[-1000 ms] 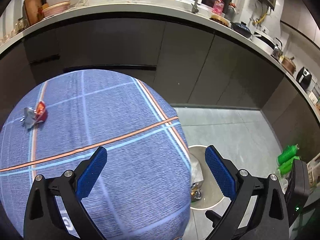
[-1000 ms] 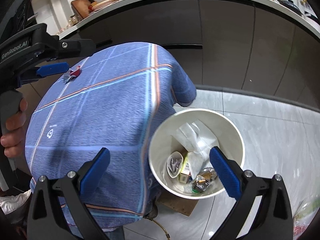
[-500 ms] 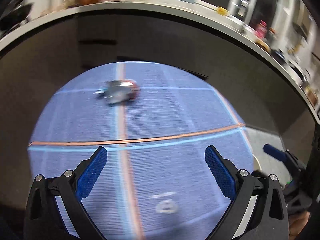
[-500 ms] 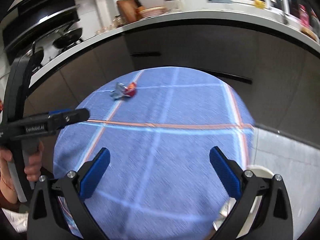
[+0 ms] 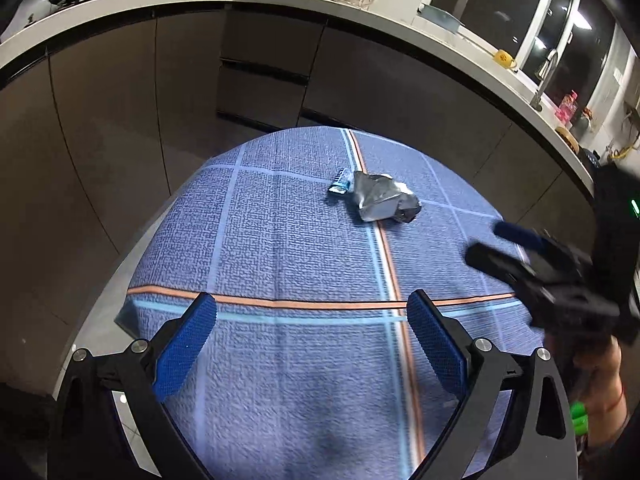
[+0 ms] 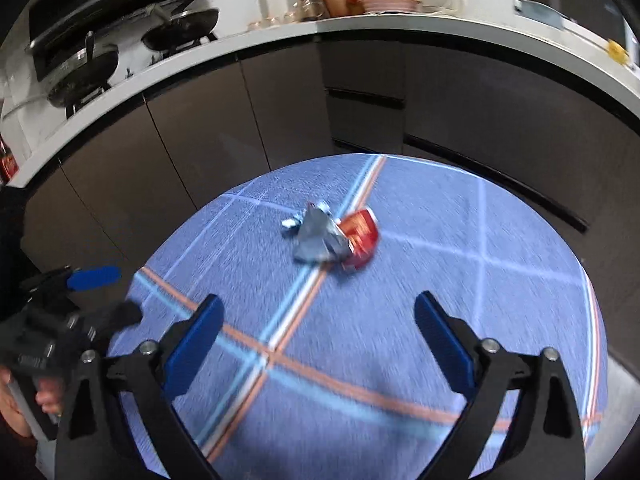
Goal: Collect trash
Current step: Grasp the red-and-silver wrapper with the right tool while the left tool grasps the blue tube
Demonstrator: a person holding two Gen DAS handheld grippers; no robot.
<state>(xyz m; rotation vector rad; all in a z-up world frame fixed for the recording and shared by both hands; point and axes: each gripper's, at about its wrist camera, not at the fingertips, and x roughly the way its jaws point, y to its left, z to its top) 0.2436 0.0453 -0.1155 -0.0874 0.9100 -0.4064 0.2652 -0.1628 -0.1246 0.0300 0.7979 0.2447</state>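
Crumpled foil wrapper [image 5: 385, 202] lies on the blue plaid tablecloth [image 5: 280, 264], toward its far side, right on the orange/light-blue stripe. Silver, creased, dull inside out; from the right wrist view one end shows a red printed face [image 6: 361, 236]. A small blue-white scrap [image 5: 340, 182] sits just beside it. Left gripper [image 5: 316, 346] and right gripper [image 6: 318, 346] both hover spread wide, nothing between the pads, well short of the wrapper.

A crumpled wrapper [image 5: 386, 202] lies on the bench [image 5: 280, 264] toward twelve o'clock, a small packet [image 5: 341, 181] just beside it at nine. Cabinets [image 5: 260, 64] stand behind the bench.
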